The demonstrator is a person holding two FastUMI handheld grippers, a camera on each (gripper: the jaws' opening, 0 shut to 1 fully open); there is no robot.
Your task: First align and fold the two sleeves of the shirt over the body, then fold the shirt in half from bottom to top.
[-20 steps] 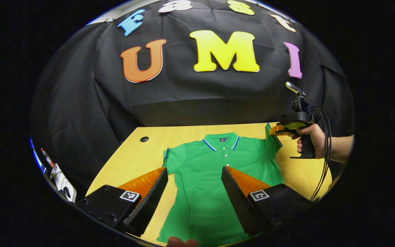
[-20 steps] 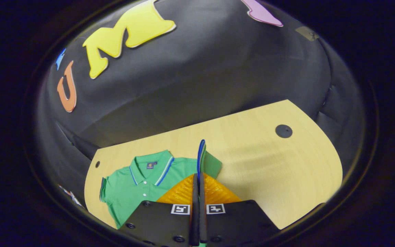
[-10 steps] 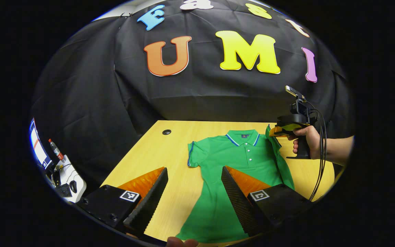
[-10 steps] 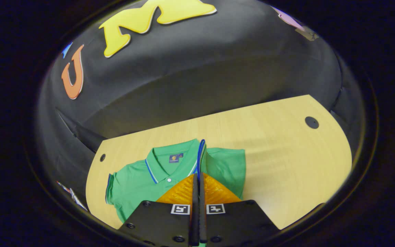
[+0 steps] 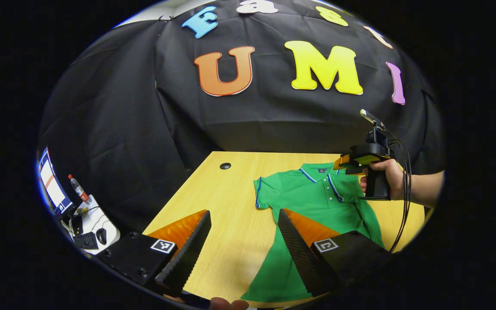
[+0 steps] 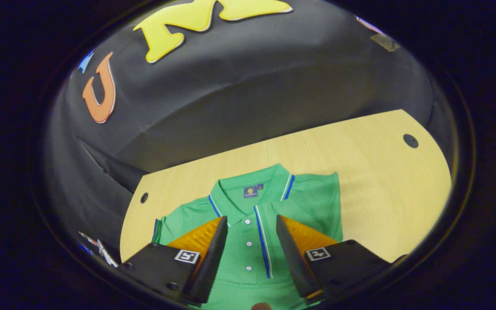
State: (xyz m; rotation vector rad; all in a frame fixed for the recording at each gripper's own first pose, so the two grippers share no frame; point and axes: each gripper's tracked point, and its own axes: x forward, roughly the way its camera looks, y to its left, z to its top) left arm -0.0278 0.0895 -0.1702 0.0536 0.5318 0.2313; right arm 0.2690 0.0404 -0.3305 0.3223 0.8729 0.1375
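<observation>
A green polo shirt [image 5: 304,193] with blue-trimmed collar lies face up on the yellow table [image 5: 213,202]. Its right sleeve [image 6: 312,202] is folded over the chest, and the sleeve's blue-edged cuff [image 6: 263,241] runs along the button placket. The other sleeve [image 5: 263,193] is spread flat to the side. My right gripper [image 6: 250,219] hovers open just above the chest, with the cuff lying between its fingers and untouched. It also appears as the right gripper [image 5: 340,163] near the collar, held by a hand [image 5: 392,172]. My left gripper [image 5: 243,213] stands open over bare table by the shirt's side.
The table has round cable holes [image 5: 225,165] [image 6: 410,141] near its back corners. Black cloth walls close in behind it. Off the table's left side stands a small desk [image 5: 86,224] with a bottle, a mouse and a screen. A cable [image 5: 403,215] hangs from the right gripper.
The right gripper carried the right sleeve across onto the chest, then opened and let it go. The left gripper moved left, off the shirt's body to over bare table.
</observation>
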